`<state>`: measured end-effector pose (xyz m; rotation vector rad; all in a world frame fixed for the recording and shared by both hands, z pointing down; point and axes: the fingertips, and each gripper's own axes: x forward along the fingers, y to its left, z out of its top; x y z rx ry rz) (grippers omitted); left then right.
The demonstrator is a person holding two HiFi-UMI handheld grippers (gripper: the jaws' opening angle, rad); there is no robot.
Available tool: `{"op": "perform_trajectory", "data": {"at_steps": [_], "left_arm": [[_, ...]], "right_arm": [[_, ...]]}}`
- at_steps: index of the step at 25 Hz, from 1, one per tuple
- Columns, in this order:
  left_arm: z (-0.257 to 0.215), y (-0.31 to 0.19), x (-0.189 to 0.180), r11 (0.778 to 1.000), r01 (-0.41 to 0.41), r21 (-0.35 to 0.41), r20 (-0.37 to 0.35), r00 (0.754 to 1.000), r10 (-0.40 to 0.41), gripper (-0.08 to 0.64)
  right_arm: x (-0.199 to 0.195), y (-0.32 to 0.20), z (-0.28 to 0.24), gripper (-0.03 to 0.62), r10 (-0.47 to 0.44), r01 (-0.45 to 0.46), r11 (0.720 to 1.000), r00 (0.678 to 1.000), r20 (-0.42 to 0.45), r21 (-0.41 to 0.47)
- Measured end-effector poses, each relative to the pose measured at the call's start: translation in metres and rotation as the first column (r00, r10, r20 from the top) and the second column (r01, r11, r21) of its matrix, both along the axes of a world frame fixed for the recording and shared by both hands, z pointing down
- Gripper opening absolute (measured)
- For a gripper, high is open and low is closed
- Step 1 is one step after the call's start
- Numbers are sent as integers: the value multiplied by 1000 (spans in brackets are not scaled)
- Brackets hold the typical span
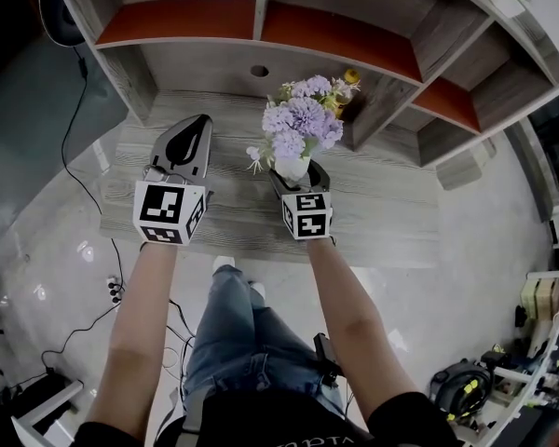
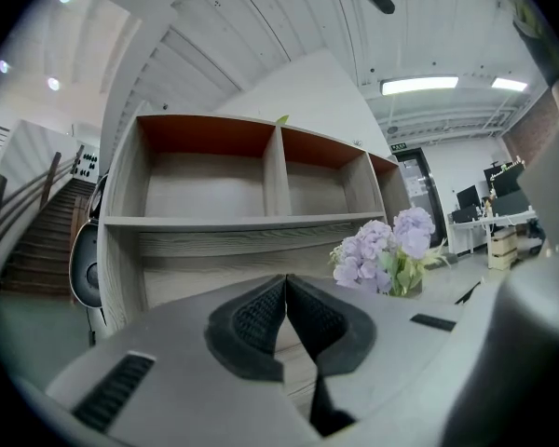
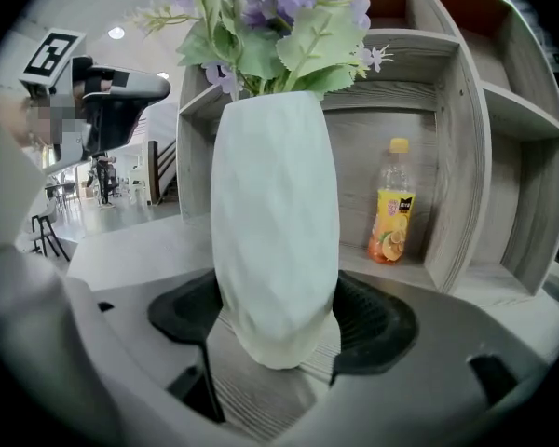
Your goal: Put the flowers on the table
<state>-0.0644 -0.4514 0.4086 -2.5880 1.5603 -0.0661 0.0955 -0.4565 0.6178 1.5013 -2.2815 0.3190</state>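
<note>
A white faceted vase (image 3: 275, 212) with purple flowers (image 1: 303, 119) stands upright between the jaws of my right gripper (image 3: 275, 317), whose dark pads press on both its sides low down. Its rounded base is at or just above the wooden table (image 1: 391, 214); I cannot tell whether it touches. In the head view the vase (image 1: 292, 165) is over the middle of the table, in front of the shelf unit. My left gripper (image 1: 201, 124) hovers to the left of it, shut and empty, its tips (image 2: 285, 285) meeting. The flowers (image 2: 388, 248) show at the right of the left gripper view.
A grey wooden shelf unit (image 1: 261, 28) with orange-backed compartments runs along the far side of the table. An orange drink bottle (image 3: 391, 214) stands in a lower compartment behind the vase, also seen as the bottle (image 1: 351, 76). Cables lie on the floor at left.
</note>
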Motion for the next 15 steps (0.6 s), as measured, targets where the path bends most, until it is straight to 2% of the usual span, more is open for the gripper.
{"op": "perform_trajectory", "data": {"at_steps": [7, 15], "left_arm": [[11, -2, 4, 1000, -10, -19, 3, 1000, 10, 12], [11, -1, 11, 999, -32, -20, 18, 999, 32, 12]], "right_arm": [[3, 1, 7, 374, 23, -22, 1000, 999, 44, -19], [3, 1, 8, 376, 28, -27, 999, 999, 46, -21]]}}
